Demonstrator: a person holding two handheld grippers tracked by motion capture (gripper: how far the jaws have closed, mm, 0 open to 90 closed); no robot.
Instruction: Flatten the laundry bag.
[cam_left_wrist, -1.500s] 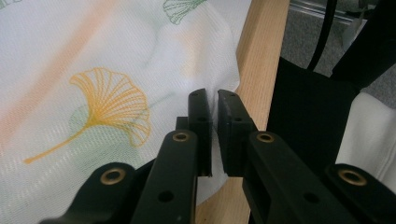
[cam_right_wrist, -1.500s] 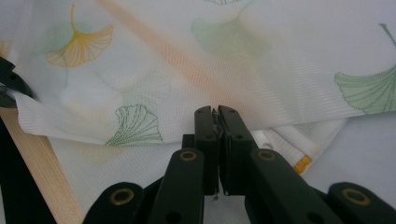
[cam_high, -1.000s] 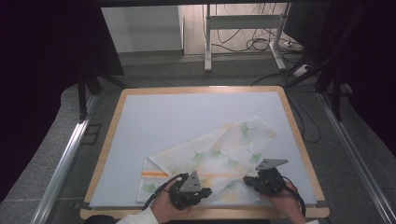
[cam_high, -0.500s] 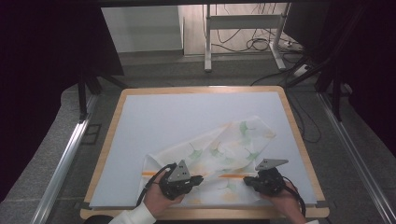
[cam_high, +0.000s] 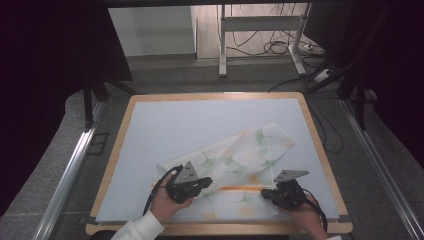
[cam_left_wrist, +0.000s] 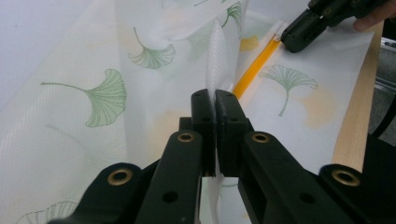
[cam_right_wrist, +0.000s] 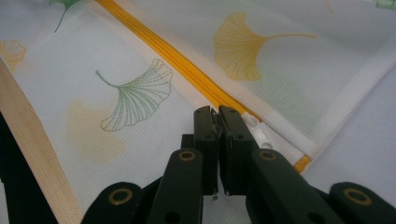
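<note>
Left tool (cam_left_wrist: 215, 100): clamped on a raised fold of the ginkgo-print mesh bag (cam_high: 240, 155).
Right tool (cam_right_wrist: 217, 114): closed, apparently on the zipper pull (cam_right_wrist: 254, 122).
Bag: near tabletop (cam_high: 200, 120) front edge.

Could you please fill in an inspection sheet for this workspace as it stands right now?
Surface: pale sheet on a wood-edged table.
Job's things: white mesh bag printed with ginkgo leaves, lying crumpled; its orange zipper runs along the near side.
Clutter: nothing seen.
Grippers: left gripper shut on a raised fold of the bag; right gripper shut at the zipper's end, on what I cannot tell.
Cables: one trails from each gripper; floor cables beyond the table.
Surroundings: metal stand, dark curtains.
</note>
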